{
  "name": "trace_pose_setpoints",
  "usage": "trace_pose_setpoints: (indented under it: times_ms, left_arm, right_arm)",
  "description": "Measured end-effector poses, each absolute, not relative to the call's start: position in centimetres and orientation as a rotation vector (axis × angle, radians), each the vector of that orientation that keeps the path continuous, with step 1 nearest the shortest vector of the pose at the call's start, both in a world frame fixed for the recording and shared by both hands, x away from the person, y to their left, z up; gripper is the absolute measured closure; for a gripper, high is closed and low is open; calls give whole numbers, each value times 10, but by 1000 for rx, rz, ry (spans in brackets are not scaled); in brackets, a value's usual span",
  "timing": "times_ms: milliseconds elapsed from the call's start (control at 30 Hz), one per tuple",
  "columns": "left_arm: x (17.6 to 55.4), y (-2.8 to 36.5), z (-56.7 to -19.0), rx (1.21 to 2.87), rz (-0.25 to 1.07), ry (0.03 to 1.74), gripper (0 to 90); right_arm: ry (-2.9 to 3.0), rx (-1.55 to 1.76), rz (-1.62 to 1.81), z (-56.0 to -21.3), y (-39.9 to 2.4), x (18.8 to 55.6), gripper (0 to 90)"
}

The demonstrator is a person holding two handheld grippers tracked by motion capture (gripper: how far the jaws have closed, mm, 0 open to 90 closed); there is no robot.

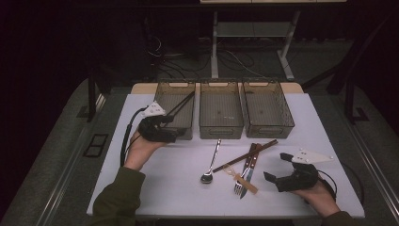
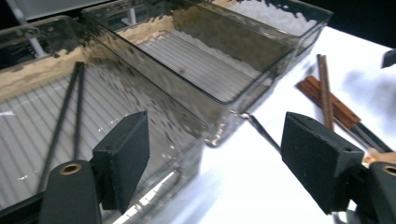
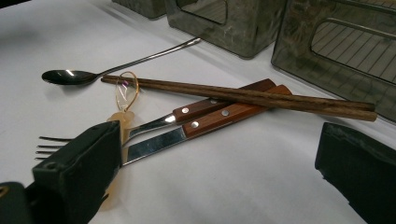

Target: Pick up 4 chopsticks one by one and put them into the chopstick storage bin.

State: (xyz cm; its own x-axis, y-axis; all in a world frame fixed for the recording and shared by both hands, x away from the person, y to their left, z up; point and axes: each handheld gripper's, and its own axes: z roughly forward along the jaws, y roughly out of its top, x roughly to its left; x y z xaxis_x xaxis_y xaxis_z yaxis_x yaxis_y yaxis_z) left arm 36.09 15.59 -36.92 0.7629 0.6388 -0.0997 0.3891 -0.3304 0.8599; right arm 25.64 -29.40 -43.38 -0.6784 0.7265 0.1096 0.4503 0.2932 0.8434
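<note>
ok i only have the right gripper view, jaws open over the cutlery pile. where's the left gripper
Observer: The left gripper is at the front edge of the leftmost bin, jaws open with nothing between them.
Operator: anything in that bin
Observer: Yes, a pair of black chopsticks lies inside it.
Operator: and the other two bins
Observer: The middle bin and the right bin look empty.

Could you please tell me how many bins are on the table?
3, in a row along the table's far side: left bin holding dark chopsticks, middle bin, right bin.
</note>
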Motion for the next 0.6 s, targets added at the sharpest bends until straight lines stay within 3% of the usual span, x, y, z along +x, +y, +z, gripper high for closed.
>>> trace_pose_setpoints:
  times_ms: [600]
  left_arm:
    - [306, 159, -405, 1951, 281, 731, 57]
  right_arm:
    - [2279, 1069, 1337, -433, -295, 255, 10]
